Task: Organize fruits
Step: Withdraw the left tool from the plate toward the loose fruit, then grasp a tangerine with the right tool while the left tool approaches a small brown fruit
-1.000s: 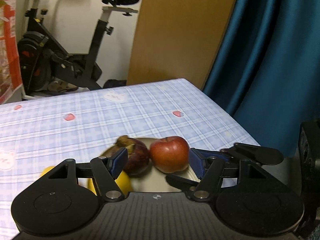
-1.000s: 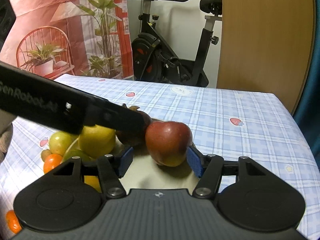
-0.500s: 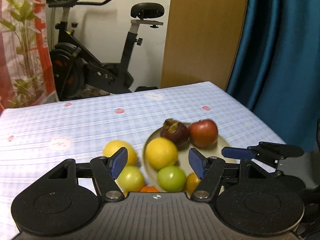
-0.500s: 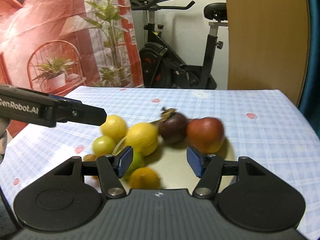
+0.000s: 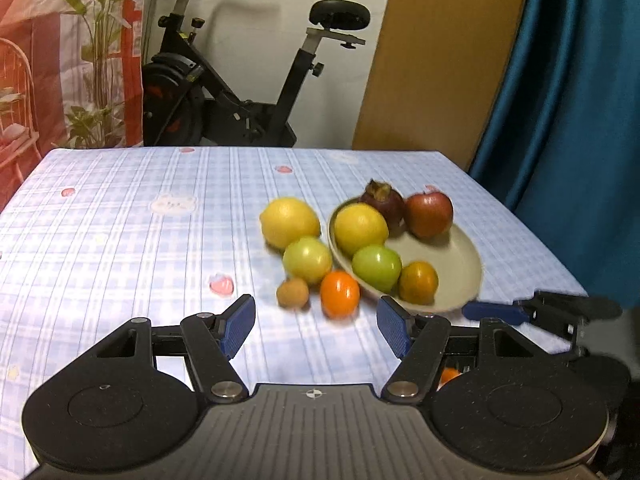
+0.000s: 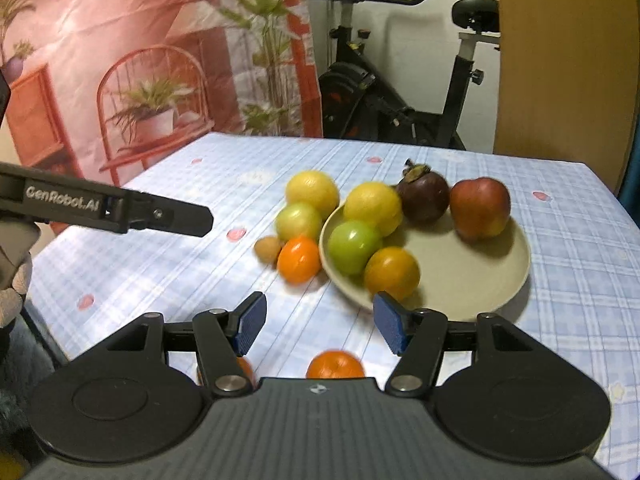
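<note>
Both tools back from plate, agape, empty; near orange only right-view.

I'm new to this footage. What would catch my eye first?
A beige plate on the blue checked tablecloth, holding a red apple, a dark mangosteen, a lemon and two smaller fruits. More fruit lies just left of it, including an orange. An exercise bike stands behind the table.
</note>
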Demonstrator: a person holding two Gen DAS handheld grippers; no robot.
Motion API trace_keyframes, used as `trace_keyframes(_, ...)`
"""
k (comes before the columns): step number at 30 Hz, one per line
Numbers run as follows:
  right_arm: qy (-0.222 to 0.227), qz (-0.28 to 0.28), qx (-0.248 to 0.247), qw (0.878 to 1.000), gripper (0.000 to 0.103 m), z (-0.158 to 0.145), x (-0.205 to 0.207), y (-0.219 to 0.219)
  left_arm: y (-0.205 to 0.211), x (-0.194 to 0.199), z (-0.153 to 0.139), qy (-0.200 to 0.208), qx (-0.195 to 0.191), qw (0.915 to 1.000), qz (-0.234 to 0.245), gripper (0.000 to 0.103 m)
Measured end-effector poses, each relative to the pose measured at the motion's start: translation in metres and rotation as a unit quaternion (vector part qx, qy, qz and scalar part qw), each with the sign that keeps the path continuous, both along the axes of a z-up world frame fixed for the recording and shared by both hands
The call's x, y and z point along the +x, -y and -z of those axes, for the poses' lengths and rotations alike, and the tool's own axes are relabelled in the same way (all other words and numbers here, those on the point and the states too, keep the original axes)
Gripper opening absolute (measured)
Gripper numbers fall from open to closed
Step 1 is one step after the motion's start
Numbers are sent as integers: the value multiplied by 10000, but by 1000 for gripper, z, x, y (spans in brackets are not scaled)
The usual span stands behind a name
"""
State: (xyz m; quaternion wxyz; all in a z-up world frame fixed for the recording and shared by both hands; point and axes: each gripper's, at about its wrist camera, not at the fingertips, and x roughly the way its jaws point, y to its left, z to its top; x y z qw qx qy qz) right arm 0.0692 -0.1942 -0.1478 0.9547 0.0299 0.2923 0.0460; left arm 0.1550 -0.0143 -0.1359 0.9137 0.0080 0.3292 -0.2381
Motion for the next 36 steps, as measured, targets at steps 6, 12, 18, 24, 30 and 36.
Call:
trace_keyframes(6, -76, -369, -62, 9993, 62, 4, -4, -13, -21, -4, 6, -135, -285, 9994, -137, 70)
trace_keyframes(12, -199, -739, -223, 9968, 62, 18, -1, -30, -11, -6, 21, -368, -252, 9989, 123, 70)
trace_keyframes(18, -246, -942, -71, 9952, 62, 25, -1, -30, -14, -2, 32, -598, -318, 9976, 129, 69)
trace_keyframes(24, -386, -1233, -5, 9916, 57, 30, 0, -34, -11, -3, 36, -685, -299, 9970, 189, 69)
trace_keyframes(30, -557, -1283, 45, 9902, 55, 35, 2, -35, -8, -4, 37, -739, -334, 9960, 375, 68)
trace_keyframes(36, -585, -1287, 44, 9899, 55, 37, 3, -35, -3, -5, 41, -789, -285, 9955, 437, 68)
